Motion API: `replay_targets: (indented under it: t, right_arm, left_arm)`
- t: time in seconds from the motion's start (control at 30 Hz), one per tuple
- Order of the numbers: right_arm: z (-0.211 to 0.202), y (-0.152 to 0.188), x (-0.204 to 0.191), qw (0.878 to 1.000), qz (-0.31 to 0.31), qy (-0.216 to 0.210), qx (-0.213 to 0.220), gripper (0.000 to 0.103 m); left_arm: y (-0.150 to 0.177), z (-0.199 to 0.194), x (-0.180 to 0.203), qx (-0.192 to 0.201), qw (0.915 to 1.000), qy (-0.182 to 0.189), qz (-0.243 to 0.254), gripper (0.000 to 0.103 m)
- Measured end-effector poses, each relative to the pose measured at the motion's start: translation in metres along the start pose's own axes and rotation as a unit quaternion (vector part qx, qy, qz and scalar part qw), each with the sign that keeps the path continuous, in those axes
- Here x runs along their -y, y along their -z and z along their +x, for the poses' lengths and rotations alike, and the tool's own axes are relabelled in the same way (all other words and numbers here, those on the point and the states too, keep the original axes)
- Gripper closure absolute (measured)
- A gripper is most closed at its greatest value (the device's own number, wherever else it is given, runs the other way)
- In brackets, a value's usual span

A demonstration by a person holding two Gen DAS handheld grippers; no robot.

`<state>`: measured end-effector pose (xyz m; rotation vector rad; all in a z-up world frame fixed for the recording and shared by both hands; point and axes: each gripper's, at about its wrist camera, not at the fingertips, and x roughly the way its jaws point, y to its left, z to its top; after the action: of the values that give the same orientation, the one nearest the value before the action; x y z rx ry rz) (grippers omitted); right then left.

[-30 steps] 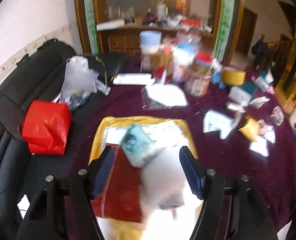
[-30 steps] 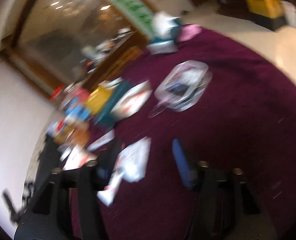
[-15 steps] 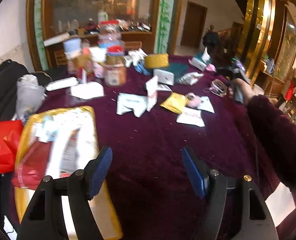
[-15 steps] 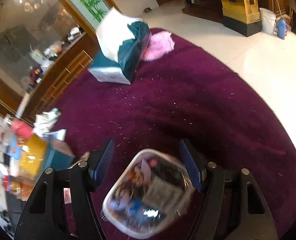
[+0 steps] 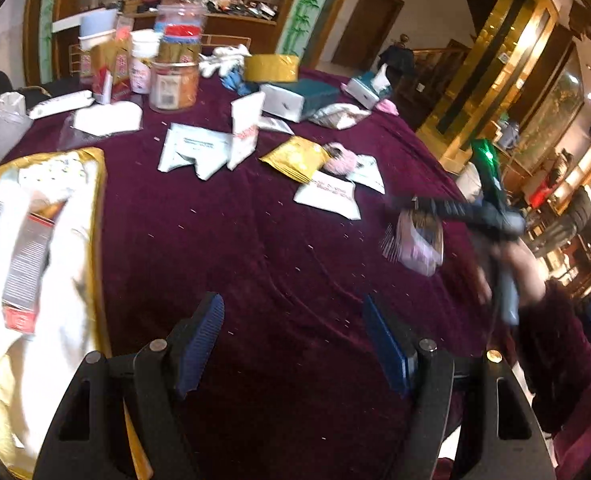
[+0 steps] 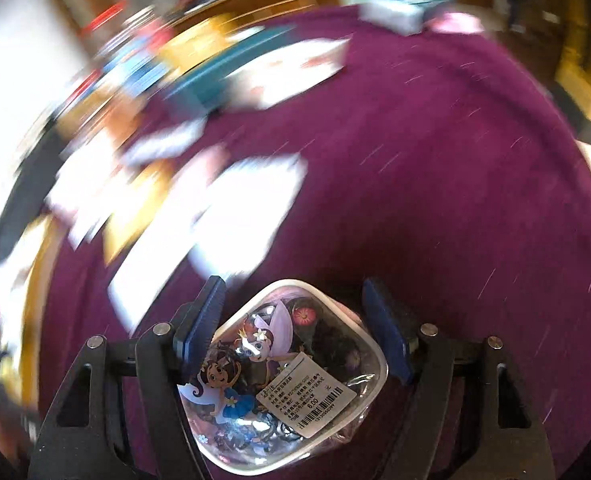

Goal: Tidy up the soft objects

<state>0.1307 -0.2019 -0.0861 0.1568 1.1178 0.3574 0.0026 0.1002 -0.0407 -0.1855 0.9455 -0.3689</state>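
on the purple velvet tablecloth (image 5: 279, 248) lie scattered white packets (image 5: 327, 196).

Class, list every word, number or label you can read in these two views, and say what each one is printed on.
"6.00": white price sticker on the clear cartoon pouch.
Other sticker lines and barcode digits: too small to read.
Red print on the white packets: blurred.
Labels on the jars: blurred.

Background packets (image 6: 251, 216) smeared by blur; clear pouch (image 6: 287, 376) – lower edge cut off
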Motion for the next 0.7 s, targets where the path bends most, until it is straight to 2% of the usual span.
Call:
replay_targets:
  t: [0.07, 0.17, 0.2, 0.27, 0.37, 0.43, 0.47, 0.5, 0.53, 0.57, 0.63, 0.67, 0.7]
  right_arm:
    - [-0.005, 0.006, -0.013, 0.999, -0.007, -0.046, -0.011, 0.031]
    - [-0.021, -0.038, -0.012, 0.997, 0.011, -0.026, 0.078, 0.031]
    - [-0.019, -0.059, -0.008, 0.995, 0.014, -0.014, 0.096, 0.031]
    - [-0.007, -0.108, -0.003, 0.99, 0.02, 0.038, 0.133, 0.031]
    - [0.027, -0.17, 0.005, 0.981, 0.028, 0.122, 0.148, 0.032]
    - [0.061, -0.2, 0.006, 0.978, 0.026, 0.164, 0.128, 0.032]
    - [0.081, -0.209, 0.009, 0.98, 0.028, 0.172, 0.095, 0.032]
    - [0.105, -0.213, 0.013, 0.982, 0.03, 0.183, 0.039, 0.031]
    - [0.117, -0.21, 0.012, 0.979, 0.026, 0.202, 0.015, 0.028]
    - [0.123, -0.202, 0.008, 0.975, 0.007, 0.221, 0.013, 0.022]
    - [0.128, -0.182, 0.003, 0.982, -0.011, 0.189, -0.005, 0.017]
    - [0.125, -0.168, -0.003, 0.981, -0.033, 0.193, -0.014, 0.017]
    - [0.118, -0.15, -0.007, 0.985, -0.035, 0.169, -0.028, 0.017]
  left_arm:
    - [0.002, 0.003, 0.004, -0.007, 1.0, 0.004, 0.001, 0.031]
    - [0.005, 0.0, 0.009, -0.011, 0.9999, 0.004, 0.006, 0.031]
    - [0.005, -0.001, 0.009, -0.009, 0.9999, 0.005, 0.007, 0.031]
    - [0.005, -0.005, 0.009, -0.004, 1.0, 0.002, 0.008, 0.031]
    - [-0.001, -0.007, 0.005, -0.001, 1.0, -0.003, 0.0, 0.031]
    - [-0.006, -0.005, 0.0, -0.001, 0.9999, -0.005, -0.009, 0.031]
    - [-0.008, -0.003, -0.003, -0.003, 0.9999, -0.003, -0.014, 0.031]
    - [-0.011, 0.0, -0.006, -0.006, 0.9998, 0.001, -0.018, 0.031]
    - [-0.011, 0.001, -0.008, -0.006, 0.9998, 0.003, -0.021, 0.031]
    - [-0.012, 0.002, -0.01, -0.005, 0.9997, 0.006, -0.022, 0.031]
    - [-0.012, 0.006, -0.014, -0.006, 0.9996, 0.009, -0.025, 0.031]
    - [-0.011, 0.008, -0.015, -0.01, 0.9995, 0.011, -0.029, 0.031]
    - [-0.011, 0.01, -0.015, -0.014, 0.9992, 0.017, -0.033, 0.031]
